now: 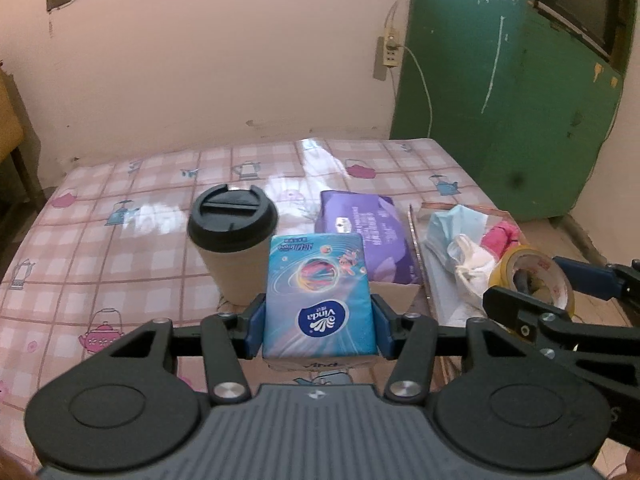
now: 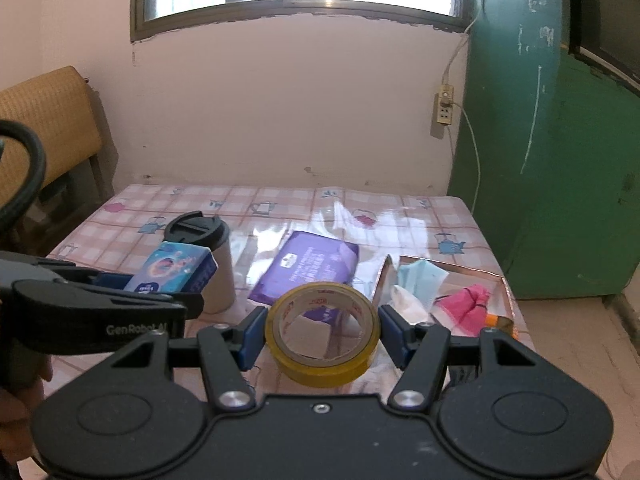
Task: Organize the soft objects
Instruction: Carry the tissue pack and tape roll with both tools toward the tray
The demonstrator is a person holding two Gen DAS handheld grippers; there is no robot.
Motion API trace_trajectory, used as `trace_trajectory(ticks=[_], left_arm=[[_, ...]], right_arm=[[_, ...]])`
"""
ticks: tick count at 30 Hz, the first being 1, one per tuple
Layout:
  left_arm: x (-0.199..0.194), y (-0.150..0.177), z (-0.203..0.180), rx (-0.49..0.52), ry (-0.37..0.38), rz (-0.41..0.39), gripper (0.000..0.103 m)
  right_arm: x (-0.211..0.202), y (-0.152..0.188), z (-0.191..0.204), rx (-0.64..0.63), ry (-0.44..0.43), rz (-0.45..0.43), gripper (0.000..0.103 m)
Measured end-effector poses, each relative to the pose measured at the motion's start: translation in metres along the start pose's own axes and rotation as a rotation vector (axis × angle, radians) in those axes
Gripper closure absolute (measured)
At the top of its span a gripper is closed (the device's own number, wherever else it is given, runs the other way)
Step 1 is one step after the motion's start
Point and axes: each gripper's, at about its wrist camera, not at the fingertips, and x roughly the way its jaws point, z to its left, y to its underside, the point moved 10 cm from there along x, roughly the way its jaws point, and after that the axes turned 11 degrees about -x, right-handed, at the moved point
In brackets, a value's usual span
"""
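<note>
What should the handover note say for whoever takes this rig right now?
Left tool: shut on the blue Vinda tissue pack, held above the table.
Right tool: shut on the yellow roll of clear tape, also off the table.
On the pink checked tablecloth: paper cup with black lid and purple wipes pack.
Shiny tray at the right already holds a light blue face mask, a white cloth and a pink fabric piece.
Left: place the tissue pack, probably in the tray, then the wipes pack. The tape and cup are not soft, so keep them apart.
</note>
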Motion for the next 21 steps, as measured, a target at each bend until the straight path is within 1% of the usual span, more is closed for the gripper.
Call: trace_trajectory(ticks=[21], left_arm=[[0.005,0.005,-0.047,0.057,0.045,0.000,0.049]], right_arm=[[-0.011,0.017,-0.048,0.048,0.066,0.003,0.031]])
